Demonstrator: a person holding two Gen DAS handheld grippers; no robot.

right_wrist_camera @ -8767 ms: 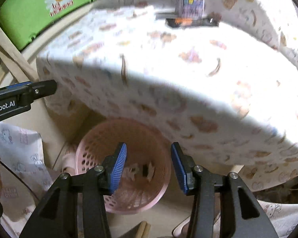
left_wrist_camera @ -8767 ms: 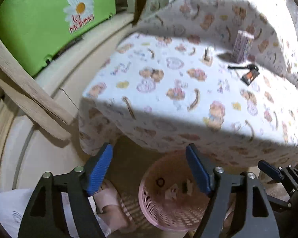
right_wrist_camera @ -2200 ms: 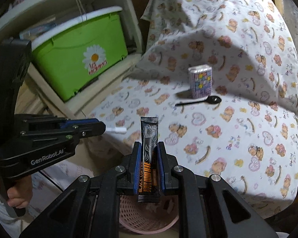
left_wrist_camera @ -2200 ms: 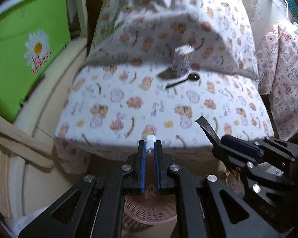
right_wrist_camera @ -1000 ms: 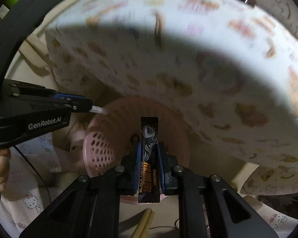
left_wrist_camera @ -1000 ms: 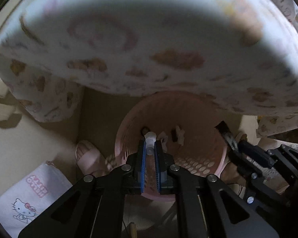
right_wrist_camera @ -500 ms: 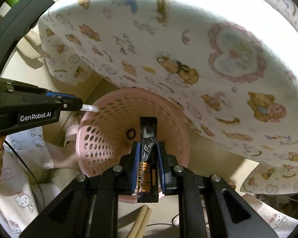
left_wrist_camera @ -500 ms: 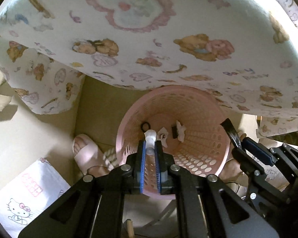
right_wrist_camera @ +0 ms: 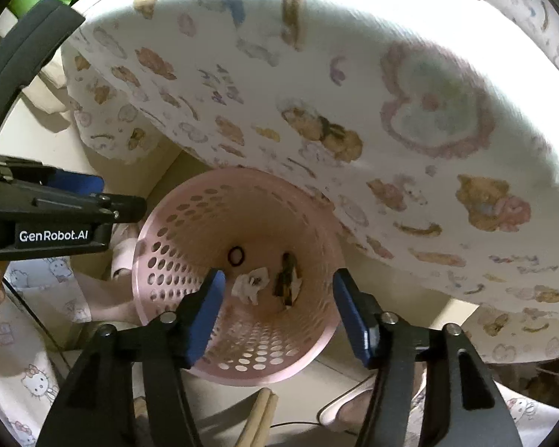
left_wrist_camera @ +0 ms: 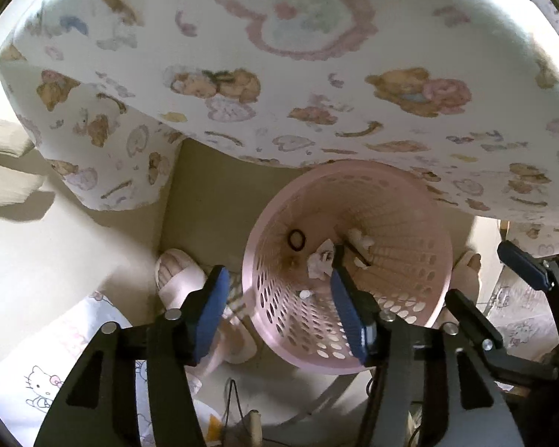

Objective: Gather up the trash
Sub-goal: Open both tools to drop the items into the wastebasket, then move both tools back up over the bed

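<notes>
A pink perforated basket (left_wrist_camera: 264, 335) (right_wrist_camera: 156, 260) stands on the floor under the edge of a bear-print sheet. Both grippers hang above it, pointing down. My left gripper (left_wrist_camera: 279, 305) has its jaws opening, with nothing pressed between them; a small white piece (left_wrist_camera: 305, 293) lies low inside the basket. The jaws of my right gripper (right_wrist_camera: 281, 313) are opening too and hold nothing. A black coffee sachet (right_wrist_camera: 287, 279) lies on the basket's bottom beside crumpled white paper (right_wrist_camera: 251, 283) and a black ring (right_wrist_camera: 236, 256).
The mattress with the bear-print sheet (left_wrist_camera: 316, 74) overhangs the far side of the basket. A foot in a pink slipper (left_wrist_camera: 179, 279) stands left of it, and Hello Kitty cloth (left_wrist_camera: 44, 387) lies nearer. A wooden stick (right_wrist_camera: 259, 421) lies by the basket's near side.
Both grippers have gone from shut to open. The white piece has left the left jaws and the coffee sachet the right jaws; both now lie in the basket.
</notes>
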